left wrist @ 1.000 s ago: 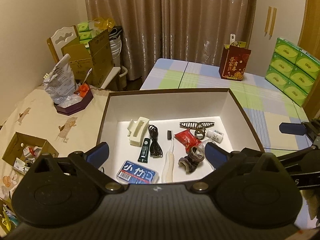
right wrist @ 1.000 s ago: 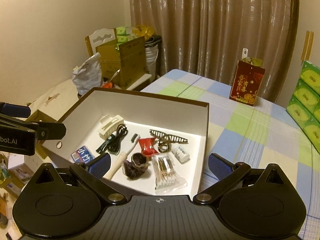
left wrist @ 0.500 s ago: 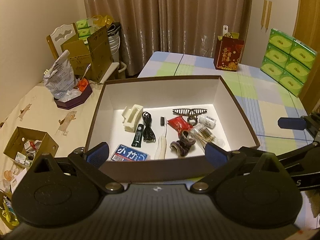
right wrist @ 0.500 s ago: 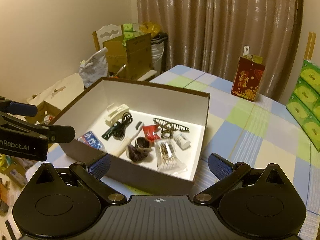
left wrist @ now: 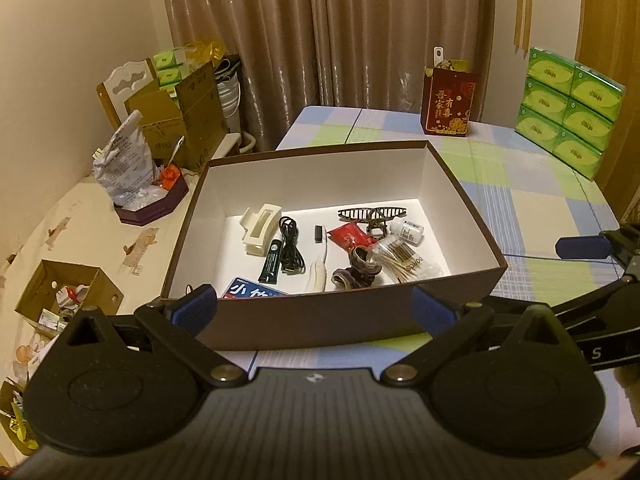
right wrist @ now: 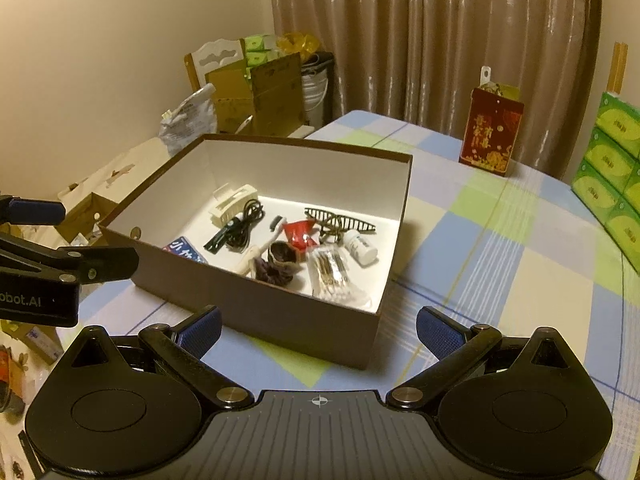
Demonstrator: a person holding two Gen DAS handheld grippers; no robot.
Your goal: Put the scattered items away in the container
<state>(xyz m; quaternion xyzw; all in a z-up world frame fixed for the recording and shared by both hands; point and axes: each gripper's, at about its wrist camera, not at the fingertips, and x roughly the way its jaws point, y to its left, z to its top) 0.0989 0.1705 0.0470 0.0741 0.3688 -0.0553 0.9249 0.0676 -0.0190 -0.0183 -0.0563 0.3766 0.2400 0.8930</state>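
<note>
A brown box with a white inside stands on the checked tablecloth. Inside lie a cream hair clip, a black cable, a toothbrush, a red packet, a brown claw clip, a small white bottle, cotton swabs, dark hair ties and a blue pack. My left gripper is open, held back in front of the box's near wall. My right gripper is open too, by the box's near right corner. Both hold nothing.
A red gift bag and stacked green tissue packs stand at the table's far side. Left of the table are a purple tray with a plastic bag, cardboard boxes and a small open carton.
Both grippers have drawn back and away from the box, so its near wall now shows in full. The items inside have not moved.
</note>
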